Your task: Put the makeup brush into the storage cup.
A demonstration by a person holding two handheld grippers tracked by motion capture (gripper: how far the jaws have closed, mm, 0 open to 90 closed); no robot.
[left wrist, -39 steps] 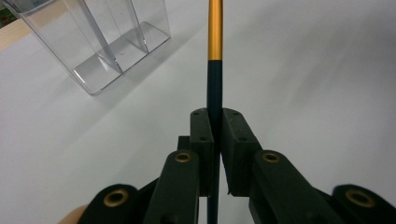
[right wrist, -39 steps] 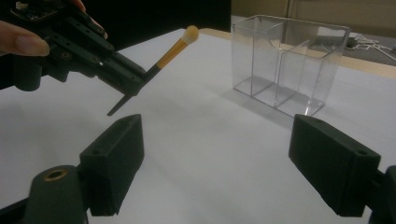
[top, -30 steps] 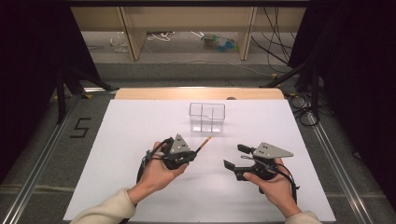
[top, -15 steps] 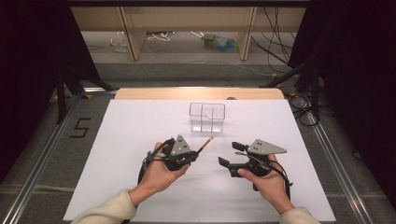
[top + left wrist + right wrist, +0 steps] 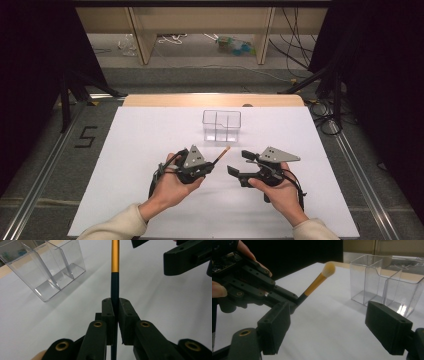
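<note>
- White tabletop (image 5: 150,150) up front, dark curtains on both sides, and a floor with loose cables behind it.
- Left tool (image 5: 210,166) is clamped tight on one makeup brush (image 5: 221,154); the dark end of the handle sits right between its pads (image 5: 109,312).
- That brush sticks out past the left tool, off the tabletop, angled up toward the clear organizer (image 5: 221,125). Orange handle, pale fluffy tip.
- In the right tool's view the brush tip (image 5: 329,268) hangs in the air, left of the organizer and well clear of it.
- Right tool (image 5: 239,163) sits just beside the brush, with its jaws spread wide and nothing between them. They've just been closing a bit, but they aren't touching the brush.
- Counts: one brush, one organizer, two tools, two hands.
- The organizer stands upright near the far middle of the tabletop, with dividers splitting it into compartments. How many, I can't tell for sure.
</note>
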